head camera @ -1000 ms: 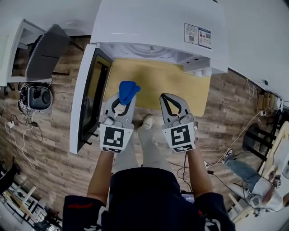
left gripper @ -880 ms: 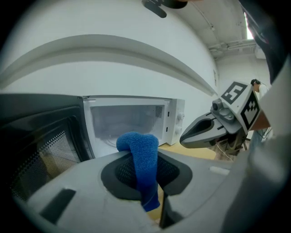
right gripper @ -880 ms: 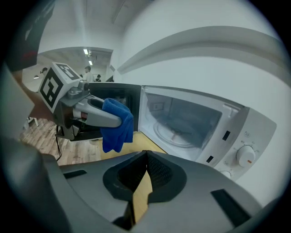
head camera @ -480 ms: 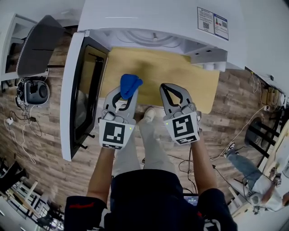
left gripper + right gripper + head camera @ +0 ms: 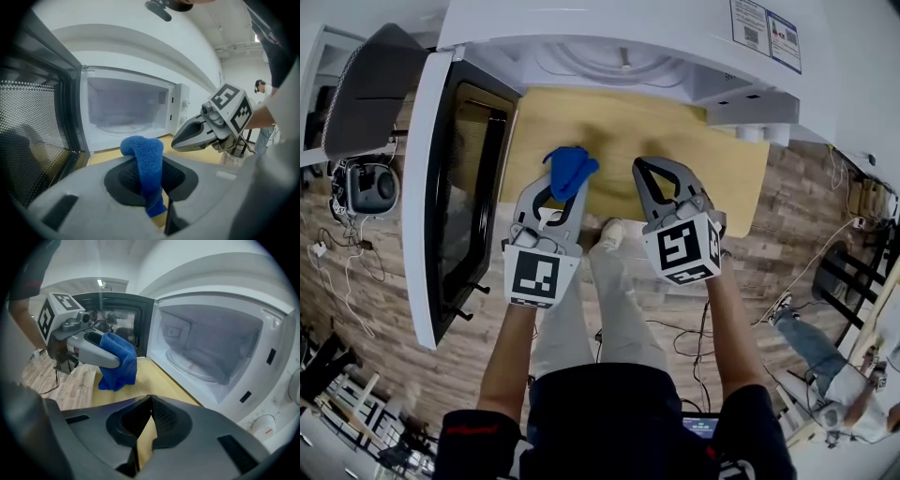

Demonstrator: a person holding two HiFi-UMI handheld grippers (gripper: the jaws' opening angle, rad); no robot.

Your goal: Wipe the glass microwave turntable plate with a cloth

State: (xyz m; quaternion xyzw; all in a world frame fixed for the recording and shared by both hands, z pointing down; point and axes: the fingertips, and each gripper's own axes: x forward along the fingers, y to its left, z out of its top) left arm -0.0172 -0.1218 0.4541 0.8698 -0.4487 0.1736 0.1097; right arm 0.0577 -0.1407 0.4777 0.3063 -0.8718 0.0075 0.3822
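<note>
1. I see a light wooden table (image 5: 712,159). The white microwave (image 5: 581,28) stands on its far part, door swung open to the left.
2. Beneath it is plank floor (image 5: 384,309), with loose cables (image 5: 670,330) lying on it.

I can read no words from here. The microwave (image 5: 609,23) has a sticker (image 5: 767,34) on top with a square code and a blue panel, but the print is too small to read. The cube (image 5: 533,278) on the left gripper (image 5: 567,187) and the cube (image 5: 683,249) on the right gripper (image 5: 638,167) each show a black-and-white square marker, without letters.
</note>
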